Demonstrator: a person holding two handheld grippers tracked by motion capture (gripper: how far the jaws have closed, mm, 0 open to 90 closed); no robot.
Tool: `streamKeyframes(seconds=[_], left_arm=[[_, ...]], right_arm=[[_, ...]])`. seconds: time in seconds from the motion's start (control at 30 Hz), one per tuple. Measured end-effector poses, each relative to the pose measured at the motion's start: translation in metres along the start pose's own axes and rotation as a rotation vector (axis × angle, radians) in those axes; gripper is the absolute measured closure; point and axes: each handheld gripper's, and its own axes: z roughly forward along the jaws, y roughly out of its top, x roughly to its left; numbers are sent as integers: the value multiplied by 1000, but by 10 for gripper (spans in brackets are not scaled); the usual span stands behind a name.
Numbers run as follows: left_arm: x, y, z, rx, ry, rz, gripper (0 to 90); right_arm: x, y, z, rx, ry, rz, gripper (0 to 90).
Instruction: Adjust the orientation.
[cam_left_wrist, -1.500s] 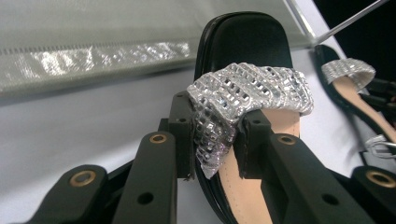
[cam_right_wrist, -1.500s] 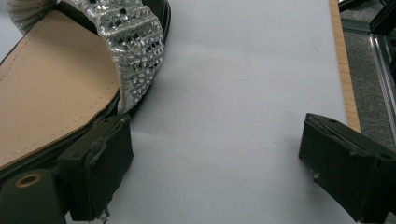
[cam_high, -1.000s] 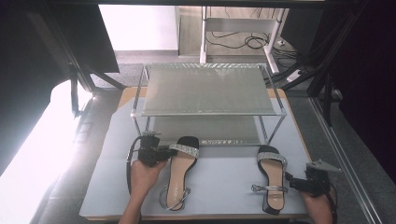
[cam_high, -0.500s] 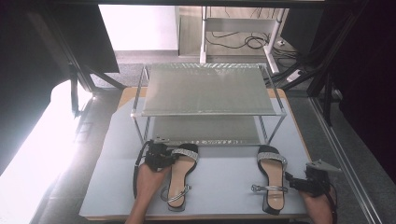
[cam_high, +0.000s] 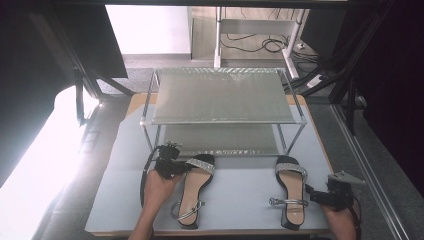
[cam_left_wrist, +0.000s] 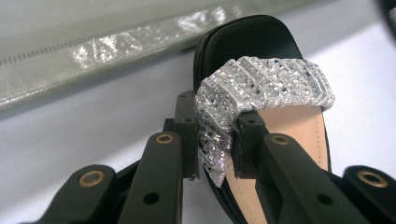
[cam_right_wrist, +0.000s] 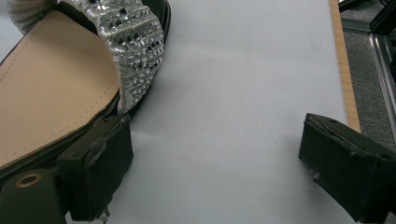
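Fingers pinch sandal strap just before rack.

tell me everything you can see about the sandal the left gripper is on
The left sandal is a flat black open-toe shoe with a tan insole, a glittering silver toe strap and a thin silver ankle strap. It lies on the grey mat, toe towards the rack. The left gripper is shut on the toe strap's near end.

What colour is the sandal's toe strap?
Sparkling silver toe strap, studded with small stones; clearest in the left gripper view.
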Motion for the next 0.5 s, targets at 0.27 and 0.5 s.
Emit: streamKeyframes(seconds=[0.27,0.5], left_arm=[[-5,10,-31,-25,-79,-30,760],[-6,21,-55,-34,-145,-57,759]], right_arm=[[0,0,0,1,0,-1,95],[0,0,0,0,0,-1,95]])
